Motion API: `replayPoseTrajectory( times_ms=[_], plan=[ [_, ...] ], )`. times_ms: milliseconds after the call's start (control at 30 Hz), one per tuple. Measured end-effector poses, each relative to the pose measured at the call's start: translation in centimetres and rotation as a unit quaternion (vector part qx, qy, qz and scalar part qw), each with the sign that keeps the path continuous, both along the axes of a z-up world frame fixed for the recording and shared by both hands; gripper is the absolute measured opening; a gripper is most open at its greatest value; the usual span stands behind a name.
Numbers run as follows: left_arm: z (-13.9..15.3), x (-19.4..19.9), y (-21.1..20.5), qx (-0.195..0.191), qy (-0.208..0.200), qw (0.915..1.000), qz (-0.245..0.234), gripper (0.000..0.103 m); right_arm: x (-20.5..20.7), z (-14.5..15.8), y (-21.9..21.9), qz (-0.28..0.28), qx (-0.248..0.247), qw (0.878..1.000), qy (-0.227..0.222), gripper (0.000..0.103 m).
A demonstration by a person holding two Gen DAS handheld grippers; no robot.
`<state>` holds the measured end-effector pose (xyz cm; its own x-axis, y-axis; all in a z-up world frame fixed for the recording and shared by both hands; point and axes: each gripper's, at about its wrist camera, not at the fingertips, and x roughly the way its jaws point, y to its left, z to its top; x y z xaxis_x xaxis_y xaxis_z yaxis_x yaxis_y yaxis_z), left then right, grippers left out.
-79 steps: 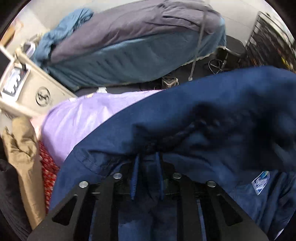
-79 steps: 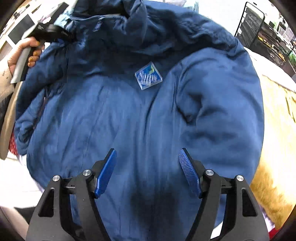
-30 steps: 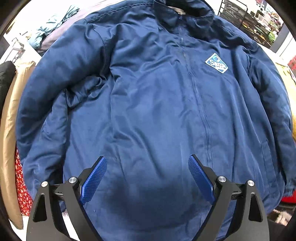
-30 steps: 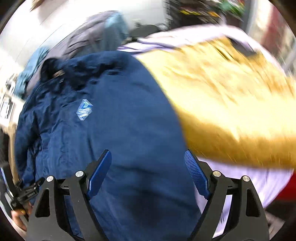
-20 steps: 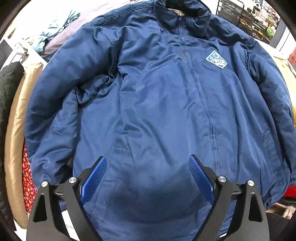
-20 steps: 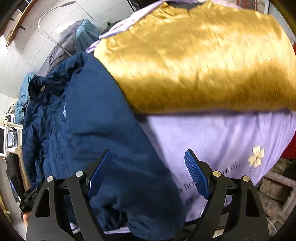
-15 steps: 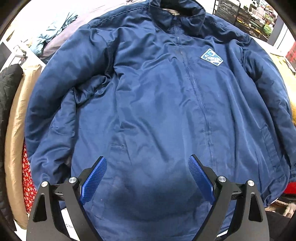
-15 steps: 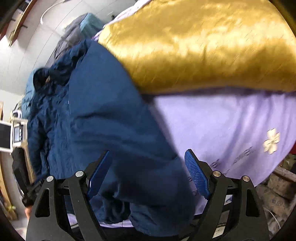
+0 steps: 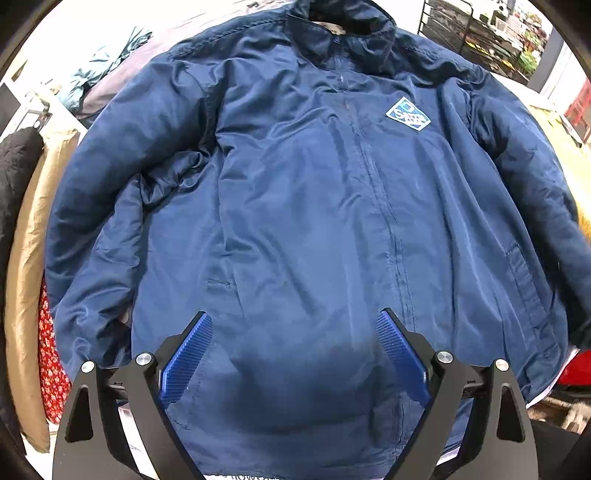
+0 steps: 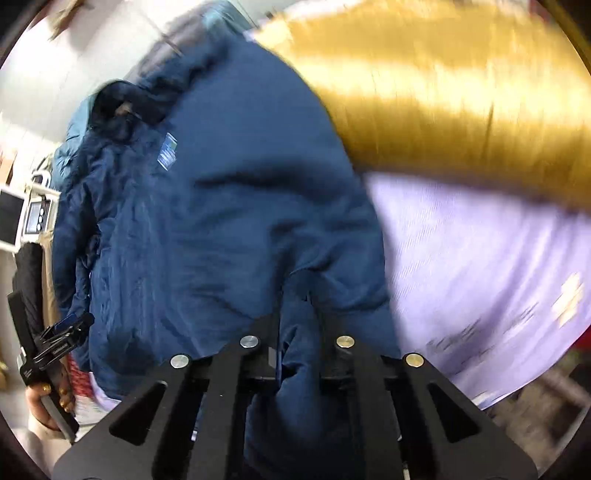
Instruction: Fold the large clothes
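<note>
A large navy blue jacket (image 9: 314, 206) lies face up and spread out, collar far, zip down the middle, a blue-and-white chest badge (image 9: 408, 114) upper right. My left gripper (image 9: 293, 354) is open and empty, hovering over the jacket's lower hem. In the right wrist view the same jacket (image 10: 221, 206) fills the left side. My right gripper (image 10: 297, 306) is shut on the jacket's right sleeve end, with blue cloth bunched between the jaws. The left gripper (image 10: 64, 338) shows at the far left of that view.
A shiny gold garment (image 10: 461, 92) and a lilac sheet (image 10: 480, 266) lie right of the jacket. Tan (image 9: 26, 236), black (image 9: 14, 166) and red floral (image 9: 50, 369) clothes lie along its left side. A black wire rack (image 9: 465, 29) stands at the back right.
My right gripper swung to the jacket's right sleeve and closed on it. My left gripper let go of the jacket earlier and now stays open over the hem.
</note>
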<state>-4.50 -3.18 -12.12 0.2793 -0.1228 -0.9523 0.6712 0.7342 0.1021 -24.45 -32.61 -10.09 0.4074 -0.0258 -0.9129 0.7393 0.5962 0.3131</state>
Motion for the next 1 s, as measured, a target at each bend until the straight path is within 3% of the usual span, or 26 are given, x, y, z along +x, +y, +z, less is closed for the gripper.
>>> replayPoseTrajectory(
  times_ms=[100,133,200,267,300,400,467,533,667,833,900,1000],
  plan=[
    [0.0,0.5,0.4,-0.001,0.000,1.0000,0.010,0.088,0.9,6.4,-2.0,0.038,-0.132,0.990,0.029,0.010],
    [0.0,0.7,0.4,-0.001,-0.001,0.9999,0.011,0.088,1.3,8.4,-2.7,0.052,-0.179,0.981,0.045,0.009],
    [0.1,1.0,0.5,0.000,-0.002,0.9999,0.013,0.088,2.1,12.0,-4.1,0.078,-0.288,0.950,0.088,0.009],
    [0.1,1.5,0.5,-0.001,-0.003,0.9999,0.016,0.088,2.7,14.0,-7.1,0.079,-0.343,0.929,0.117,0.009],
    [0.2,1.6,0.5,-0.002,-0.003,0.9998,0.017,0.088,3.0,14.0,-8.9,0.073,-0.348,0.926,0.127,0.010],
    [0.5,2.1,0.4,-0.006,-0.008,0.9998,0.019,0.088,4.1,12.0,-12.9,0.053,-0.347,0.925,0.145,0.014],
    [0.8,2.3,0.4,-0.009,-0.011,0.9997,0.022,0.088,4.7,8.9,-15.3,0.036,-0.300,0.939,0.162,0.031],
    [0.9,2.5,0.6,-0.012,-0.011,0.9995,0.028,0.089,4.4,6.7,-16.3,0.013,-0.270,0.951,0.152,0.059],
    [0.5,2.9,1.7,-0.002,-0.007,0.9988,0.048,0.091,3.2,4.3,-16.1,-0.060,-0.230,0.960,0.145,0.063],
    [-1.0,3.6,3.2,0.015,0.013,0.9974,0.069,0.091,0.7,5.0,-13.0,-0.126,-0.181,0.974,0.054,0.074],
    [-1.6,3.7,3.5,0.022,0.018,0.9969,0.074,0.091,0.0,4.6,-11.8,-0.144,-0.147,0.978,0.023,0.074],
    [-1.9,3.9,3.5,0.028,0.021,0.9967,0.073,0.091,-0.4,3.6,-10.1,-0.157,-0.115,0.981,0.010,0.074]
  ],
)
